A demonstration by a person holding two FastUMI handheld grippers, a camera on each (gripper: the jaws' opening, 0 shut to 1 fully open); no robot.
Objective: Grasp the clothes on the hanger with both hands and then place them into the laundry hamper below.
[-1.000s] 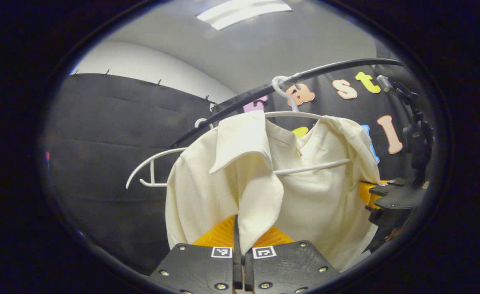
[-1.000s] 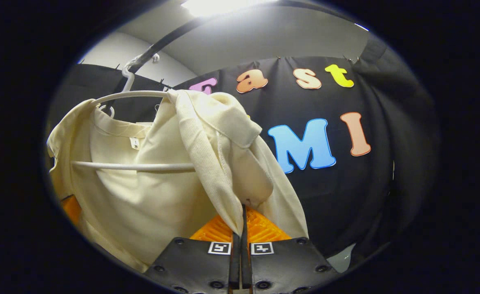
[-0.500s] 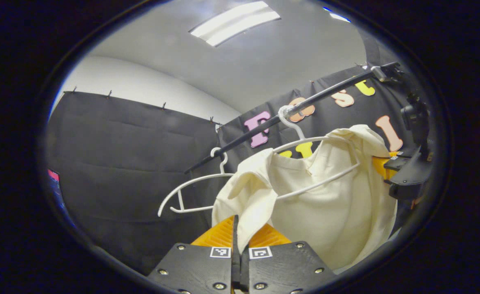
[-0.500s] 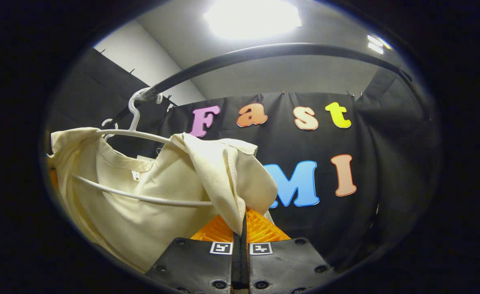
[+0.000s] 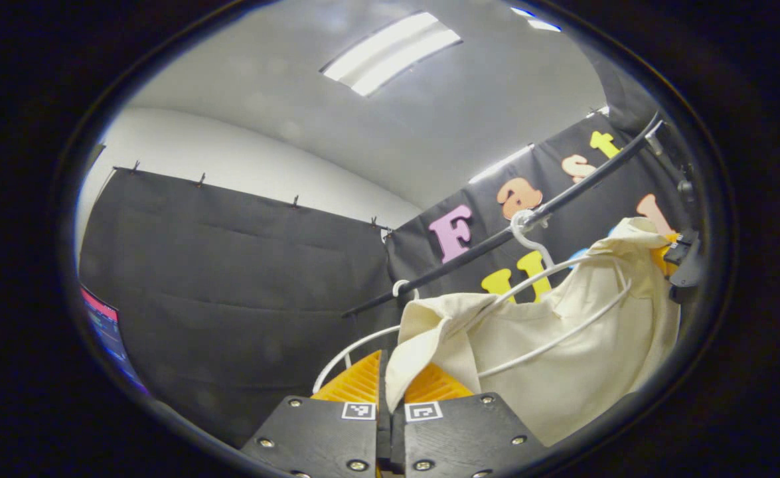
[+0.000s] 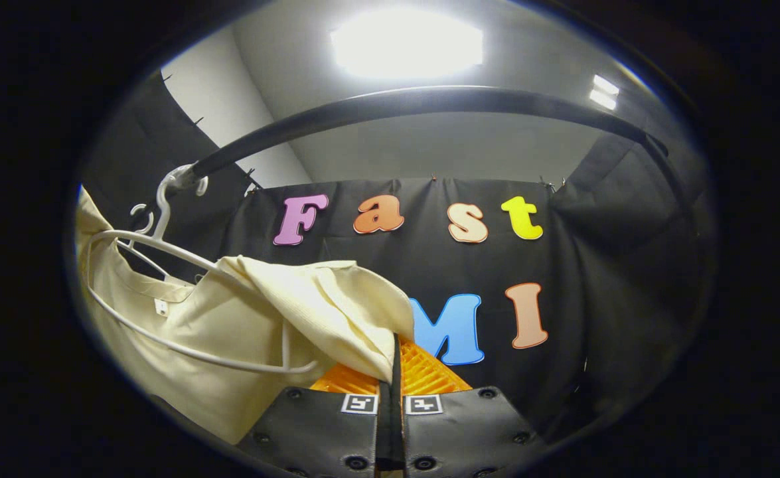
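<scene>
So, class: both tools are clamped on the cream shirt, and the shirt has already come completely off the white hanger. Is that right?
Not quite. Both the left tool and the right tool are clamped on the cream shirt, but the shirt is still draped on the white hanger, as the right gripper view shows.

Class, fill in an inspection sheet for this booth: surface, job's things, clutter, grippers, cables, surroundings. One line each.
Surface: nothing seen.
Job's things: cream shirt half pulled off the white hanger, which hooks on the black rail.
Clutter: second white hanger, bare, on the rail.
Grippers: left gripper shut on a shirt shoulder; right gripper shut on the other.
Cables: nothing seen.
Surroundings: black cloth wall, ceiling light.
</scene>
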